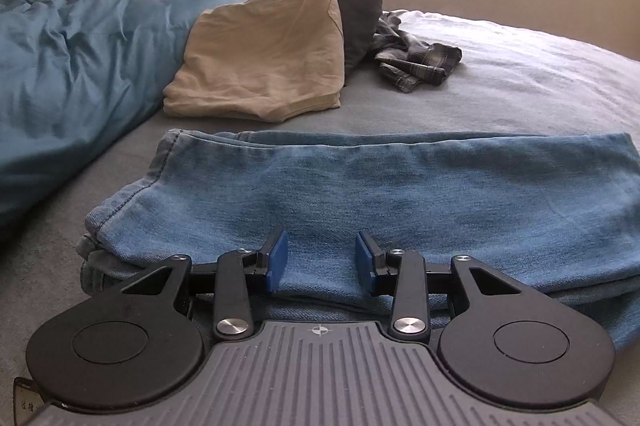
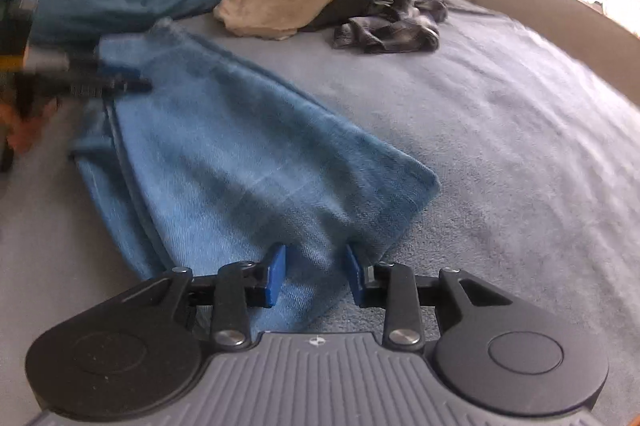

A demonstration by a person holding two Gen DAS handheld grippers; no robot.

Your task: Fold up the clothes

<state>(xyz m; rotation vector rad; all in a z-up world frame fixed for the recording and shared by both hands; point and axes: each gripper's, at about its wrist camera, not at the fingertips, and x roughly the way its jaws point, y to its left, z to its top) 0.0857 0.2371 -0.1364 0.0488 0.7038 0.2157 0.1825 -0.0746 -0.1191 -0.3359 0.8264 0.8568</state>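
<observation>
Folded jeans lie flat on bed, right under both tools. Left hand-held gripper: blue pads apart, denim between, not pinched. Right hand-held gripper: pads apart over jeans' corner, no clamp seen. Tan garment & plaid shirt lie well beyond.
</observation>
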